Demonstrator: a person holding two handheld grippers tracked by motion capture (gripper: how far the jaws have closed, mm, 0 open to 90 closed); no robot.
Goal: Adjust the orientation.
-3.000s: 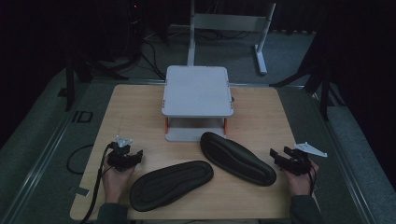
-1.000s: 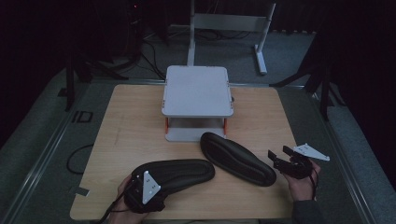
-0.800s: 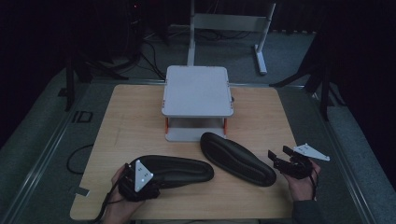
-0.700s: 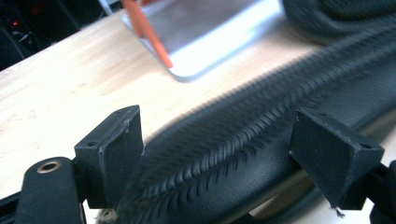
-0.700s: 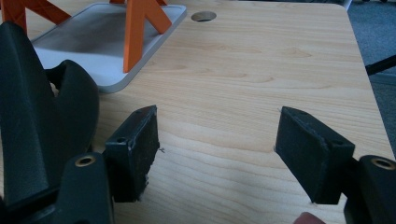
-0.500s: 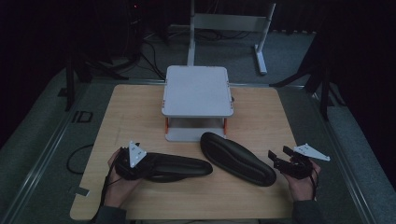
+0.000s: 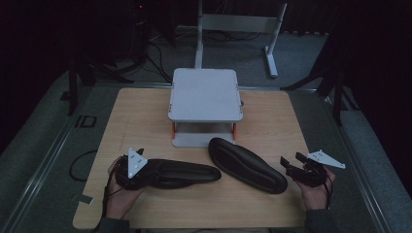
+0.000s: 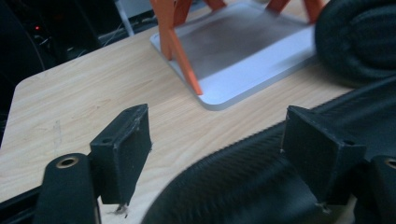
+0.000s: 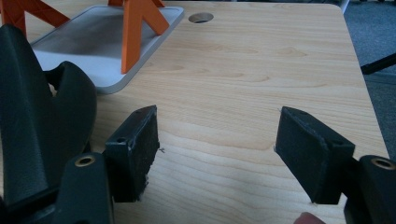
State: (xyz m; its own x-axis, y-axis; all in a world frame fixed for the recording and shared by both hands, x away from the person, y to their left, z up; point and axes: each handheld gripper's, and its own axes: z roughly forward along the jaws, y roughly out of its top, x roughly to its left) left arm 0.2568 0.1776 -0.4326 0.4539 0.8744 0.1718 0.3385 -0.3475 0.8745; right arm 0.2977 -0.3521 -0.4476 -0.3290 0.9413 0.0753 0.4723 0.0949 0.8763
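Grippers sit at the near corners of the wooden table [image 7: 145,116], each held in a hand. Left gripper [image 7: 137,160] rests at the heel end of the left shoe sole [image 7: 180,173], a long black ribbed piece lying flat at the table's near left. Its jaws stand wide apart in the left gripper view; the right-hand pad [image 8: 320,144] lies against or just over the sole's ribbed edge, the other pad over bare wood, and nothing is clamped. Right gripper [image 7: 293,165] hovers just beside the near end of the right shoe sole [image 7: 248,165], which lies slantwise at centre-right. Its jaws are likewise spread wide over bare wood, holding nothing; the sole's dark edge sits just left of the left pad [image 9: 137,140], contact not determinable. A grey two-level stand [image 7: 205,94] with orange legs [image 9: 135,32] occupies the table's far centre, its base plate near both soles.
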